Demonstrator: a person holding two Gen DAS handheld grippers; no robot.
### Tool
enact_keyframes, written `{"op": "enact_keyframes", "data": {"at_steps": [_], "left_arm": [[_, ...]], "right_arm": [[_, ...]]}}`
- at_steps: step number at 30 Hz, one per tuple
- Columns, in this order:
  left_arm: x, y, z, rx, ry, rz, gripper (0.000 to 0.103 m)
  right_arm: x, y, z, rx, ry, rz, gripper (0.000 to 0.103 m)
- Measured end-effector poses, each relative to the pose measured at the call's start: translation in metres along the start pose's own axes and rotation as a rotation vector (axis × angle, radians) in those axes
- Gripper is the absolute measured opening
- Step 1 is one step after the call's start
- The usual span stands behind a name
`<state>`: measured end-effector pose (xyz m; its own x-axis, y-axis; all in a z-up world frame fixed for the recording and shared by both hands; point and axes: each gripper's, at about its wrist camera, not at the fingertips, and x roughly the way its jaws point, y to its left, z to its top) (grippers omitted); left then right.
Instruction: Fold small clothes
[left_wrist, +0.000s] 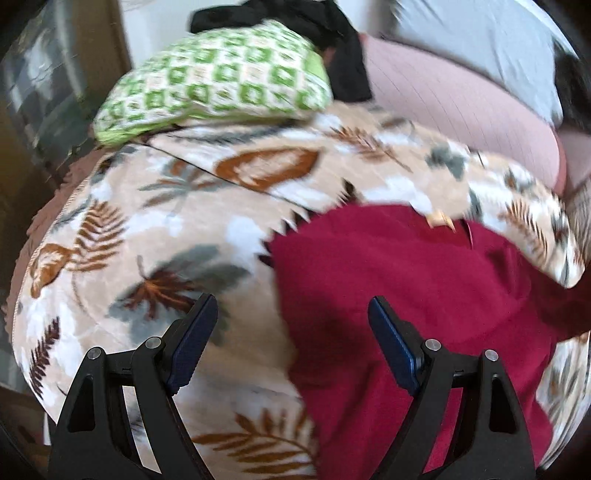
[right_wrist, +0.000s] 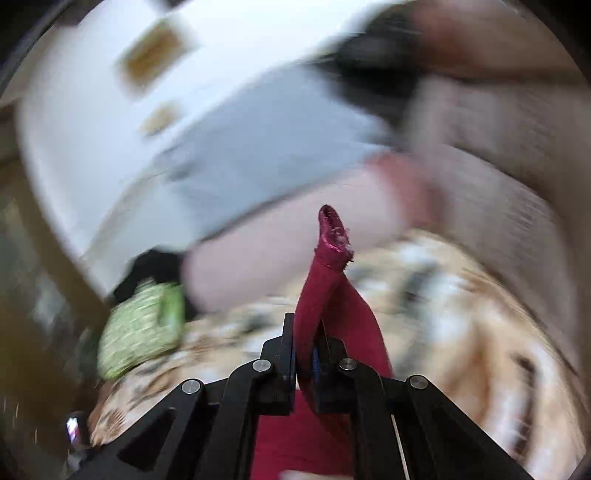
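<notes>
One red garment (right_wrist: 332, 295) clamped in right hand-held gripper (right_wrist: 304, 354).

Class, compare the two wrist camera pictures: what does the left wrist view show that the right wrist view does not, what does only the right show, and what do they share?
Only the left wrist view shows the left gripper, jaws wide open with nothing between them, above the spread part of the red garment lying on the leaf-patterned blanket.

Only the right wrist view shows the right gripper shut on a bunched strip of the red garment, with its frayed end sticking up, and a blurred white wall.

Both show the garment, the blanket, the green patterned pillow, the pink bedding and the grey fabric.
</notes>
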<state>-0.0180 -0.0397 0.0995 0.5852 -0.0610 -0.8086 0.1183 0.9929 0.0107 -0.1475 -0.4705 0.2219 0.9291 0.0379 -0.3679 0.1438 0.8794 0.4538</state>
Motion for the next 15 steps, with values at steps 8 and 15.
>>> {"op": "enact_keyframes", "data": {"at_steps": [8, 15], "left_arm": [[0.003, 0.048, 0.004, -0.118, -0.002, -0.010, 0.084], [0.017, 0.044, -0.008, -0.102, 0.034, -0.035, 0.084]], "right_arm": [[0.148, 0.198, -0.142, -0.315, 0.326, 0.292, 0.006], [0.190, 0.203, -0.253, -0.446, 0.654, 0.287, 0.024]]}}
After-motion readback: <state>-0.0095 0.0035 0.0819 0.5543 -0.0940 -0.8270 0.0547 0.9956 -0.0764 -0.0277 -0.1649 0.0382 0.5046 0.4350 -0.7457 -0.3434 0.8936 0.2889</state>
